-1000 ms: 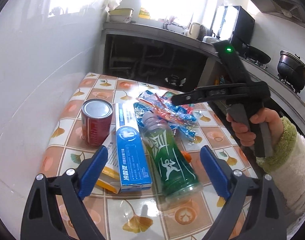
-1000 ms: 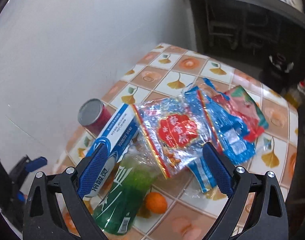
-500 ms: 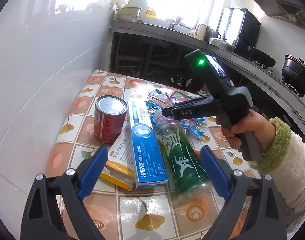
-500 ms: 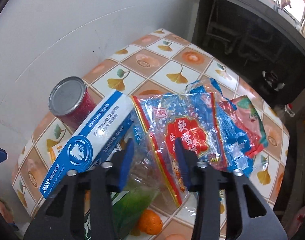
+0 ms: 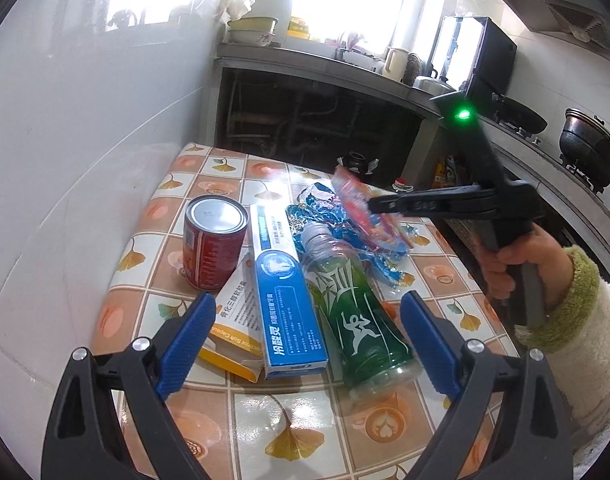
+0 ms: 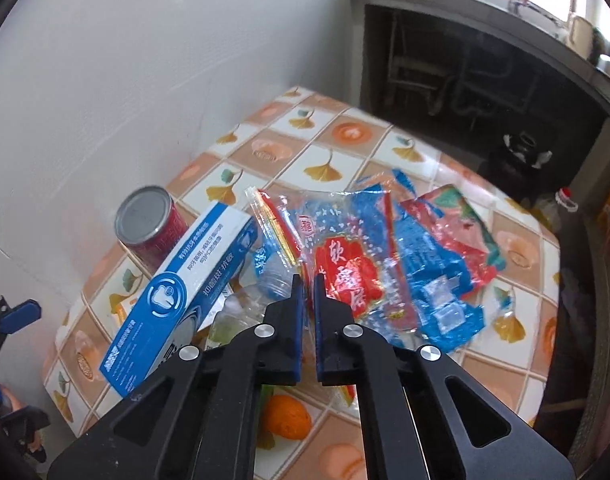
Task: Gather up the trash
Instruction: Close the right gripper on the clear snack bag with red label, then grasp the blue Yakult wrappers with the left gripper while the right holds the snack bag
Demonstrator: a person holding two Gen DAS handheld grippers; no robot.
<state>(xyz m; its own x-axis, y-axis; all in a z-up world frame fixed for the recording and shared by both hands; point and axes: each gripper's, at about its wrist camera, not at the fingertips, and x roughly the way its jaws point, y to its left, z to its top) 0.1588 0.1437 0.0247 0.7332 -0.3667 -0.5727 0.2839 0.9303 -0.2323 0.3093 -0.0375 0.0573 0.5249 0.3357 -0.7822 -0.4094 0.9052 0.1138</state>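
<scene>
While the left tongs (image 5: 305, 344) wait wide, the right tongs (image 6: 308, 280) have just closed, pinching the snack wrapper (image 6: 345, 276) for lifting off the tabletop (image 6: 345, 136).

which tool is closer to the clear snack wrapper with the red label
Right. The right tool is shut on the snack wrapper's edge. The left tool hangs open, back over the toothpaste box and green bottle.

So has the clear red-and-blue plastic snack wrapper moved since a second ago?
Yes. The clear red-and-blue plastic snack wrapper has lifted at one edge above the green plastic bottle, pinched in the right claw, whose jaws have just been closing.
</scene>
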